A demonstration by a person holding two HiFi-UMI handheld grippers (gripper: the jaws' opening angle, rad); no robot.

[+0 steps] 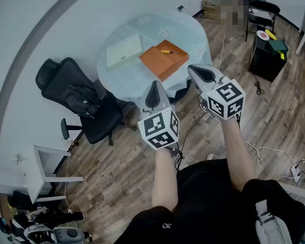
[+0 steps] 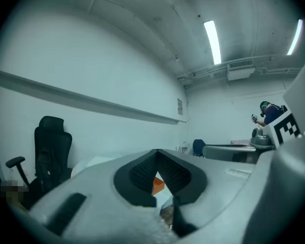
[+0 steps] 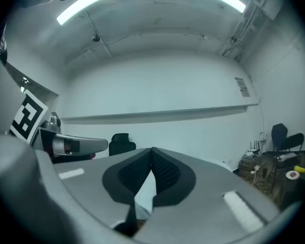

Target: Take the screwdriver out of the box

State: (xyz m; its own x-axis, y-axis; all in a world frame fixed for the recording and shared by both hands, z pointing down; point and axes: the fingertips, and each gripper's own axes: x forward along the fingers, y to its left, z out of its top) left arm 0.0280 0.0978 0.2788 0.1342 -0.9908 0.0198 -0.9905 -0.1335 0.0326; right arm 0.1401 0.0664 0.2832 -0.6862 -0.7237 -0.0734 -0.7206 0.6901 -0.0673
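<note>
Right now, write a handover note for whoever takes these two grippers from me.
Left gripper: tongs shut, empty, held level, not yet at the box.
Right gripper: tongs shut, empty, level, beside the left one.
Screwdriver: yellow handle, lying in the open orange box near its far edge, on the round table. A white box lies to the left of the orange one.
Done: nothing yet; the screwdriver is untouched.
Left: bring one gripper to the box, open its tongs, grip the screwdriver, lift it out.
</note>
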